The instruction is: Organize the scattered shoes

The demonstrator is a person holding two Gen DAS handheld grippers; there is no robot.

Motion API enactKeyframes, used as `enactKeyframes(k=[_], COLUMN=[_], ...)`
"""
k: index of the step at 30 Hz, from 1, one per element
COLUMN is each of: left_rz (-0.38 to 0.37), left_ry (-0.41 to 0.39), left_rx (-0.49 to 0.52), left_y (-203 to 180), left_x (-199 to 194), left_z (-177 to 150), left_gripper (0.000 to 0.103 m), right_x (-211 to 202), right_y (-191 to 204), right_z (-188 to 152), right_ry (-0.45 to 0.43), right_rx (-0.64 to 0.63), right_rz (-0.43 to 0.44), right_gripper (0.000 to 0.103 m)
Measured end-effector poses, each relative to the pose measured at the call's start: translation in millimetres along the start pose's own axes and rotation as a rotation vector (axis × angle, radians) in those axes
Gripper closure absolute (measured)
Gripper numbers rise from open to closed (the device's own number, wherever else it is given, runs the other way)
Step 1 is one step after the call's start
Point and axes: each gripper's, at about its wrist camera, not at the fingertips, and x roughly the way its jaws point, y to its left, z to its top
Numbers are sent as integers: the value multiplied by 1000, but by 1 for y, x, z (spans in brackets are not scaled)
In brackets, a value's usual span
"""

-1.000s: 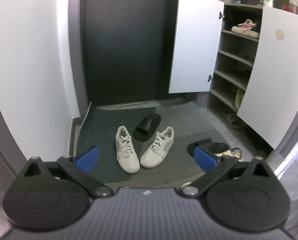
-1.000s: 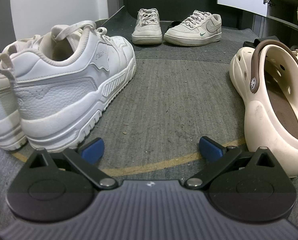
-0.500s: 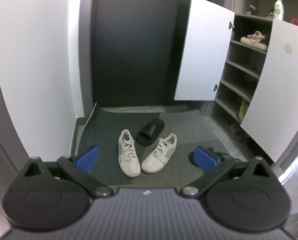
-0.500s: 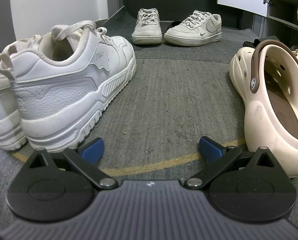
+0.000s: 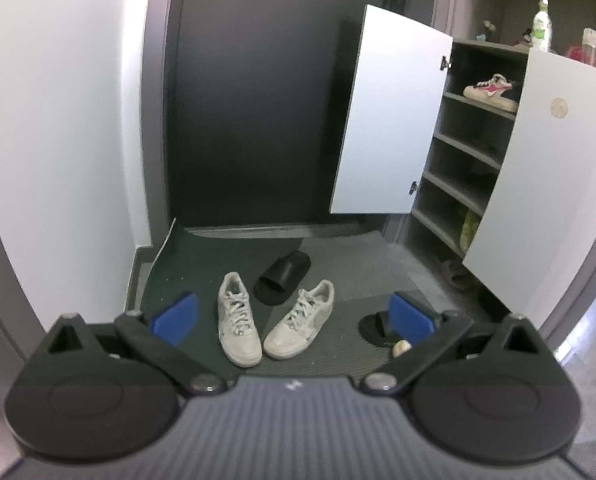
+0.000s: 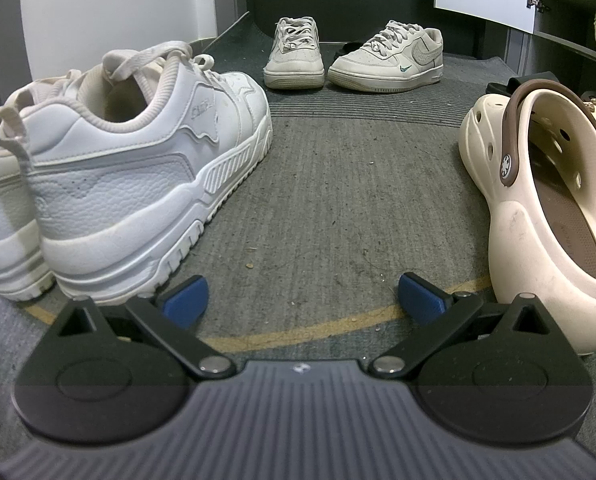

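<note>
Two white sneakers (image 6: 130, 168) stand side by side on the mat, near and left of my right gripper (image 6: 302, 294), which sits low, jaws spread and empty. A cream clog (image 6: 538, 200) lies to its right. My left gripper (image 5: 294, 316) hangs high, also spread and empty, over a beige pair (image 5: 274, 320) and a black slide (image 5: 282, 276) farther off. The shoe cabinet (image 5: 474, 168) stands open on the right.

Embossed lettering on chunky white sneaker (image 6: 146, 168) heel side, illegible.
</note>
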Motion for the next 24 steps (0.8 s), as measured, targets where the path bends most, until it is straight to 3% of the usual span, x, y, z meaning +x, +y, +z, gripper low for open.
enactKeyframes(k=[9, 18, 21, 24], left_rz=[9, 105, 119, 141], left_ry=[61, 118, 109, 75], left_rx=[-13, -70, -60, -25], left_y=[0, 27, 29, 26], left_x=[13, 40, 41, 36], left_z=[-7, -15, -14, -14], left_gripper=[0, 0, 0, 0], right_x=[0, -2, -14, -37], right_y=[1, -3, -4, -2], right_z=[0, 1, 8, 23], right_ry=[0, 8, 66, 78], right_rx=[1, -7, -13, 9], right_rz=[-1, 9, 53, 180], right_gripper=[0, 0, 0, 0])
